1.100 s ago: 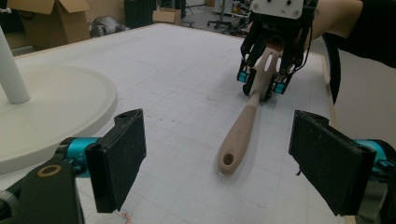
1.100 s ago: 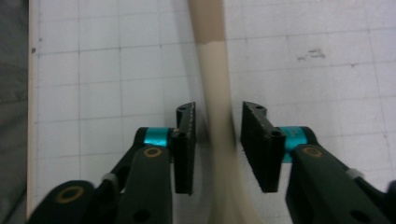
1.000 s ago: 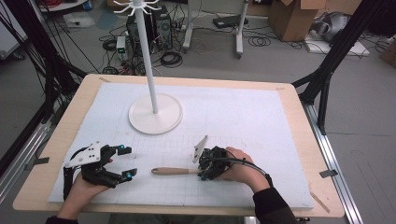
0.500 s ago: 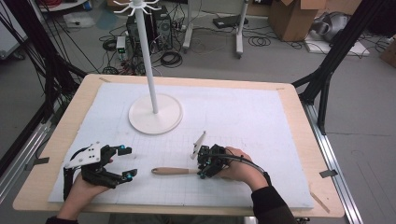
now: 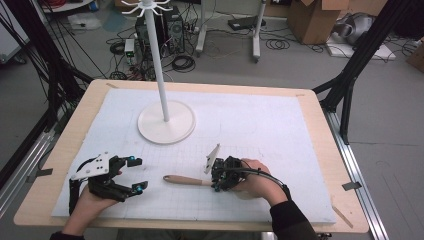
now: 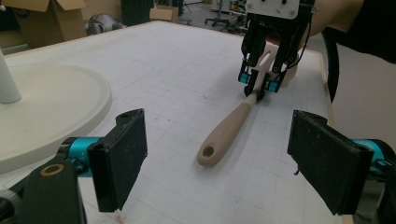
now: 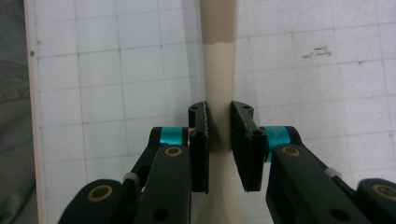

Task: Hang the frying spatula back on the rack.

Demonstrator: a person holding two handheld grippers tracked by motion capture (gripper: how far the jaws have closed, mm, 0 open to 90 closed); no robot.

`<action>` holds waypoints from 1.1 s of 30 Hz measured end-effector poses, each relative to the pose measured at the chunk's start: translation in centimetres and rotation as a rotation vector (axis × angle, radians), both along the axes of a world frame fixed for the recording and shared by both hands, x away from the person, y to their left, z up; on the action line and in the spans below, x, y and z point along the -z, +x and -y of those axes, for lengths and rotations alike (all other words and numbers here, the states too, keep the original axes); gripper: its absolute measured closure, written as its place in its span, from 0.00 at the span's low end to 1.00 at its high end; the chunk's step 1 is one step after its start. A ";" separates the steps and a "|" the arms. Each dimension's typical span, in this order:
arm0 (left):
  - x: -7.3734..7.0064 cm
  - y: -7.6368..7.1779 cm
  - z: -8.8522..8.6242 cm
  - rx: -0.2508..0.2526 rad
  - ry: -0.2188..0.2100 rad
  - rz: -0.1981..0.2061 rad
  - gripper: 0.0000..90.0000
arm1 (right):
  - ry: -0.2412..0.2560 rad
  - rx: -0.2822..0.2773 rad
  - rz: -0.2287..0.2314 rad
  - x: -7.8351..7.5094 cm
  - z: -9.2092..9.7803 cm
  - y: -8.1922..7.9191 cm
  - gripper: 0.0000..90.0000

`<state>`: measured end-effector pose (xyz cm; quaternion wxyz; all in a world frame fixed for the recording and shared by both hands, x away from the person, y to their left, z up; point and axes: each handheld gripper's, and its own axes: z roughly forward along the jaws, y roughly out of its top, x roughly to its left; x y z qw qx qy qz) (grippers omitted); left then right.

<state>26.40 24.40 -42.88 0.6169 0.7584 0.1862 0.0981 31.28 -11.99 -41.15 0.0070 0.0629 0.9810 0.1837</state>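
Note:
A spatula (image 5: 182,180) with a tan handle and a cream neck lies flat on the white gridded mat (image 5: 260,125), handle pointing left. My right gripper (image 5: 216,182) is shut on the cream neck; in the right gripper view both jaws (image 7: 219,126) press against the neck of the spatula (image 7: 218,70). My left gripper (image 5: 137,173) rests on the mat left of the handle end, open and holding nothing. From the left gripper view, the spatula (image 6: 229,133) lies ahead between my wide-open left gripper (image 6: 224,158) jaws, with the right gripper (image 6: 258,84) clamped on its far end.
A white stand with a round base (image 5: 166,122) and a tall pole (image 5: 157,65) rises at the back left of the mat. The wooden table edge (image 5: 200,225) runs close in front of both hands. Cables and boxes lie on the floor beyond.

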 end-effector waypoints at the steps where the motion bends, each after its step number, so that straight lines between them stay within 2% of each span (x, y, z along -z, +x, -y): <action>1: 0.0 0.0 -0.1 0.002 0.000 0.004 0.22 | 0.016 0.010 -0.005 0.1 0.2 0.0 0.87; 5: 0.0 0.0 -0.2 -0.005 -0.007 0.001 0.23 | 0.070 0.036 0.003 0.2 0.9 0.0 0.87; 9: -0.1 0.0 -0.2 -0.004 -0.009 0.003 0.23 | 0.093 0.054 0.030 -0.1 1.3 -0.4 0.87; 19: -0.4 -0.3 0.3 0.001 -0.019 0.015 0.23 | 0.236 0.122 0.118 -2.7 3.1 -1.2 0.87; 24: -1.1 -0.6 1.1 0.008 -0.031 0.034 0.23 | 0.329 0.168 0.160 -3.5 3.4 -1.7 0.87; 28: -1.9 -0.7 1.8 0.006 -0.020 0.050 0.23 | 0.351 0.183 0.218 -3.8 3.0 -2.2 0.87; 29: -2.1 -0.7 2.0 0.000 -0.017 0.052 0.23 | 0.371 0.194 0.239 -4.0 3.0 -2.3 0.87; 33: -3.4 -0.6 2.9 -0.008 -0.020 0.062 0.23 | 0.463 0.223 0.260 -4.3 3.0 -2.7 0.87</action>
